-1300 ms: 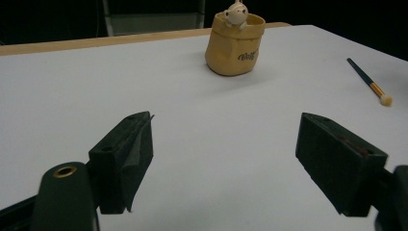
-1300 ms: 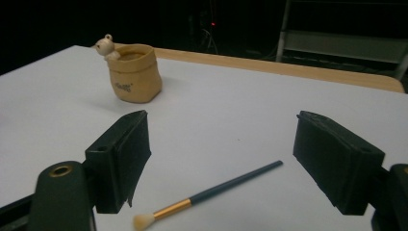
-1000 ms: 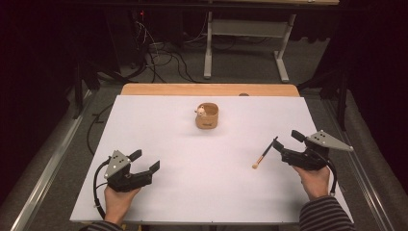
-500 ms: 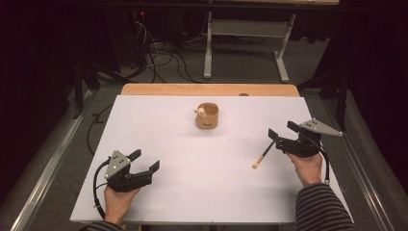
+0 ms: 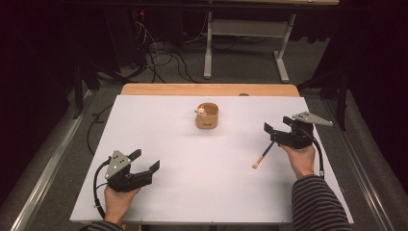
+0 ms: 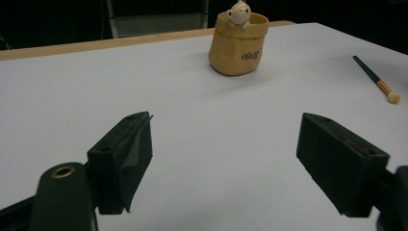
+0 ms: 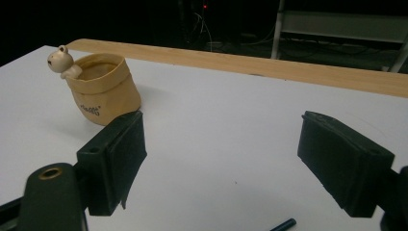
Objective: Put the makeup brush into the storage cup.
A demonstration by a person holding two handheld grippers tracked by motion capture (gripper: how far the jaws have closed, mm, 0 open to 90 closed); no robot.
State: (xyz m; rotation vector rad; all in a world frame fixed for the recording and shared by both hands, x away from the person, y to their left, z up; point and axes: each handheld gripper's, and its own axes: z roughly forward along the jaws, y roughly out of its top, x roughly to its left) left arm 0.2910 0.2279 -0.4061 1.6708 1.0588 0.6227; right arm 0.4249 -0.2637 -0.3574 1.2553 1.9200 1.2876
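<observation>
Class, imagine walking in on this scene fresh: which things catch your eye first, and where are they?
A tan pot with a small animal figure on its rim stands mid-table toward the far edge. A thin brush lies to its right, just below the open right gripper. The open left gripper sits near the front left.

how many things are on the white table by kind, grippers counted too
tan pots with a small figure on the rim: 1
paintbrushes: 1
grippers: 2, left gripper and right gripper, both open
total: 4
</observation>
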